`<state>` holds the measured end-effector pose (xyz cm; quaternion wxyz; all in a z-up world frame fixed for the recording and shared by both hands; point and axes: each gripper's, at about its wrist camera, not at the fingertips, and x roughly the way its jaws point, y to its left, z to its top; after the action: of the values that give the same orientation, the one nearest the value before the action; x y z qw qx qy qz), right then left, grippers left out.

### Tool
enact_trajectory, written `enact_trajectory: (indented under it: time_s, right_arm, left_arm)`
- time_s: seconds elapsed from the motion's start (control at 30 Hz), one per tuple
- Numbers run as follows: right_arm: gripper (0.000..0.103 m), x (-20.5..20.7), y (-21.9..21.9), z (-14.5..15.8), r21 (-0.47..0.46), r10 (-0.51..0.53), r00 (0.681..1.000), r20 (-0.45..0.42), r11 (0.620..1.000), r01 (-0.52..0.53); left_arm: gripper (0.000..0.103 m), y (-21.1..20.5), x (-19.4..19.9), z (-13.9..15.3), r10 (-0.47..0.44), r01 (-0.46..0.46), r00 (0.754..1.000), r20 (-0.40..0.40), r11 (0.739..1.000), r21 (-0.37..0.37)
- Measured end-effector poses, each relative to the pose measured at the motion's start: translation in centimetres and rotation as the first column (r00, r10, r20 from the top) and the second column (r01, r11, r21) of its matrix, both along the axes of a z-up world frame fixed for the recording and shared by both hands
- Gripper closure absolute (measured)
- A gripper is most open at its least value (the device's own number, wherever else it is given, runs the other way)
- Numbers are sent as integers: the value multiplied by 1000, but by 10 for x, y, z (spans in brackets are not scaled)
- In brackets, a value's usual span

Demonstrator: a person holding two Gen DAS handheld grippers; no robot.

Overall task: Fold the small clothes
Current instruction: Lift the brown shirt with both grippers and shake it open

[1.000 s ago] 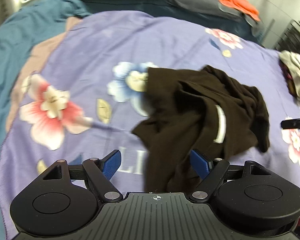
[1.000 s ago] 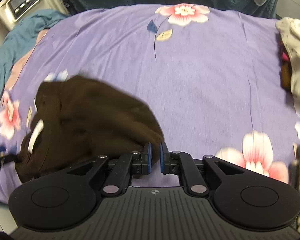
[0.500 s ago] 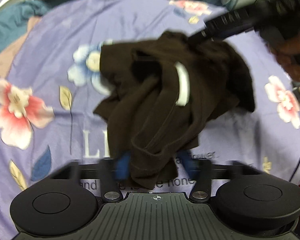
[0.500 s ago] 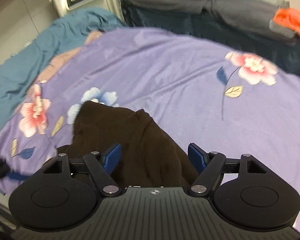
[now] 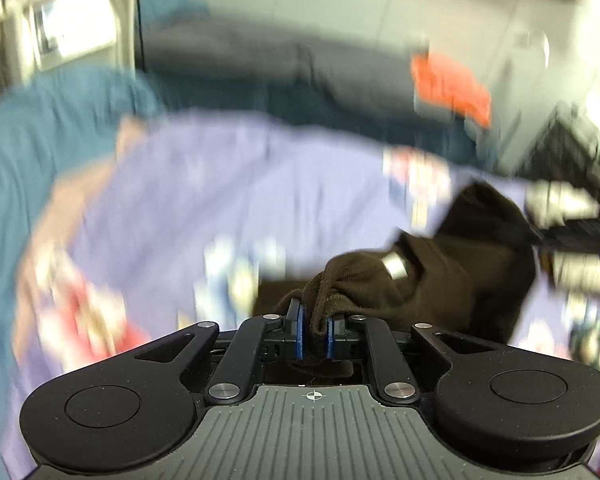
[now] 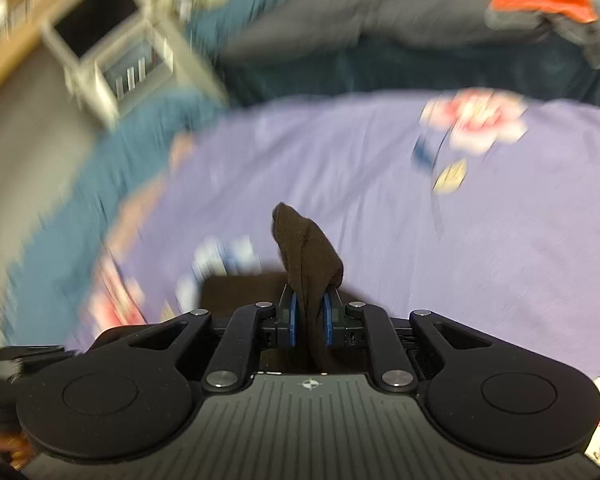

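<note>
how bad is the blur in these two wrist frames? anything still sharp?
Left wrist: bedspread and room smeared by motion; left gripper and pinched brown garment sharp. Right wrist: same smear, worst at left; right gripper and cloth crisp. Fisheye bends both.

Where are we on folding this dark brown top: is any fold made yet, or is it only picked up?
Done: both claws have hold of the dark brown garment. The left claw and right claw are each closing on a bunched edge of it. In hand: it hangs crumpled between them above the purple floral sheet. Left: no fold shows yet; it needs spreading flat, then folding.
</note>
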<state>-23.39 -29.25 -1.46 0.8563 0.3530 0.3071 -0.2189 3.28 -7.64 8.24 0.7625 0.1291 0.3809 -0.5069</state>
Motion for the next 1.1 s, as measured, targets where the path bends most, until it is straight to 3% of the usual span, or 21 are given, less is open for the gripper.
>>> enact_trajectory:
  time_s: [0.07, 0.17, 0.23, 0.4, 0.53, 0.63, 0.73, 0.77, 0.83, 0.87, 0.93, 0.97, 1.03, 1.1]
  right_arm:
    - [87, -28, -15, 31, 36, -72, 989, 131, 997, 68]
    - [87, -64, -30, 79, 47, -136, 946, 295, 991, 128]
    - [88, -78, -30, 105, 42, -138, 918, 373, 990, 132]
    - [89, -99, -1, 128, 66, -9, 883, 469, 997, -25]
    - [90, -129, 22, 128, 191, -21, 832, 554, 976, -103]
    - [90, -159, 27, 161, 186, -13, 743, 669, 971, -150]
    - [90, -175, 24, 206, 107, 48, 611, 790, 971, -214]
    - [90, -178, 20, 218, 85, 58, 569, 820, 971, -222]
    - [90, -176, 5, 228, 63, 63, 518, 853, 973, -221]
    - [90, -172, -5, 228, 62, 53, 518, 854, 977, -203]
    - [90, -161, -28, 219, 82, 14, 543, 840, 985, -151]
    - [90, -154, -43, 212, 94, -11, 567, 823, 989, -118]
    - [90, -139, -73, 192, 119, -80, 647, 758, 993, -16]
    - [90, -115, -105, 164, 116, -140, 739, 658, 990, 84]
  left_arm:
    - [59, -10, 6, 37, 22, -18, 999, 33, 994, -112]
    - [60, -19, 8, 84, 42, -30, 998, 40, 967, -255]
    - [60, -18, 1, 107, 26, -6, 998, 60, 951, -309]
    - [60, 10, -30, 117, -19, 51, 993, 120, 962, -268]
    - [60, 52, -31, 140, 54, -41, 998, 35, 955, -294]
    - [60, 66, -33, 191, 86, -42, 991, 102, 926, -376]
    - [60, 59, -37, 234, 90, -2, 982, 165, 881, -473]
    - [60, 52, -38, 243, 92, 13, 978, 187, 870, -493]
    - [60, 28, -36, 247, 91, 45, 966, 241, 861, -506]
    - [60, 10, -34, 242, 92, 48, 963, 252, 865, -499]
    - [60, -30, -24, 226, 80, 52, 964, 252, 876, -480]
    - [60, -54, -19, 214, 75, 49, 964, 254, 893, -447]
    - [59, -104, -6, 184, 59, 25, 977, 207, 924, -382]
    - [57, -155, -2, 143, 28, 34, 973, 228, 964, -265]
